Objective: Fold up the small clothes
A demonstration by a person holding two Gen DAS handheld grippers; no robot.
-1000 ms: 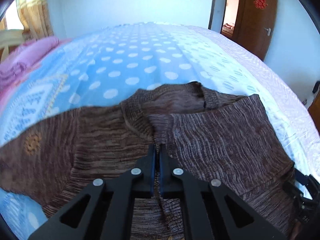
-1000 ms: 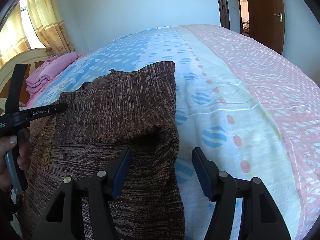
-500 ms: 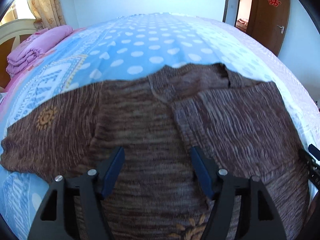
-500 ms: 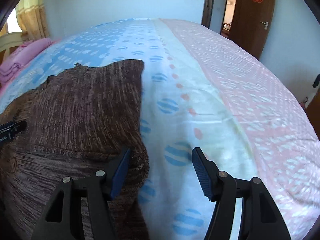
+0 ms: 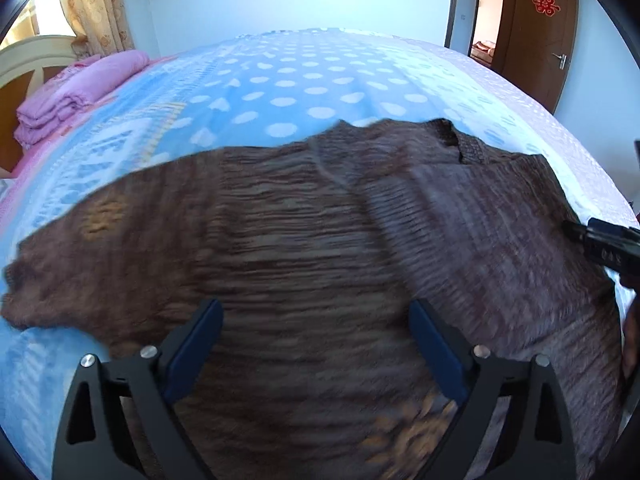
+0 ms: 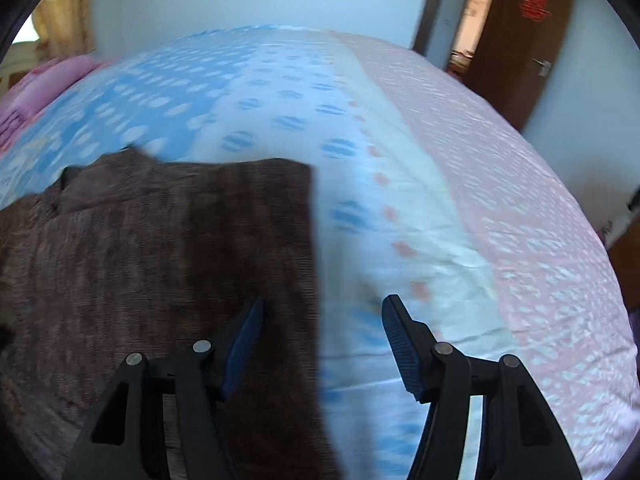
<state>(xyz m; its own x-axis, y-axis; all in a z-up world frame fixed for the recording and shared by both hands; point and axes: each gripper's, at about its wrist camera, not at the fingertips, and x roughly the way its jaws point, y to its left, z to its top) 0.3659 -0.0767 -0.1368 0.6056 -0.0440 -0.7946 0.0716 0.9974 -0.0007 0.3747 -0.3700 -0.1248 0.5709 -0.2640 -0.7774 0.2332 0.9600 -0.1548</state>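
A brown marled knit sweater [image 5: 304,264] lies on the blue polka-dot bed [image 5: 288,80], one side folded inward. The left hand-held gripper [image 5: 316,344], jaws just opened wide, and the right hand-held gripper [image 6: 322,340], jaws apart, hold nothing; a careless pass risks snagging the fold.

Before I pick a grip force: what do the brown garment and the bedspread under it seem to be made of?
The brown garment looks like a soft marled knit, wool or acrylic: ribbed rows, matte, fuzzy edges. The bedspread looks like thin printed woven cotton or a blend: flat, matte, with fine creases.
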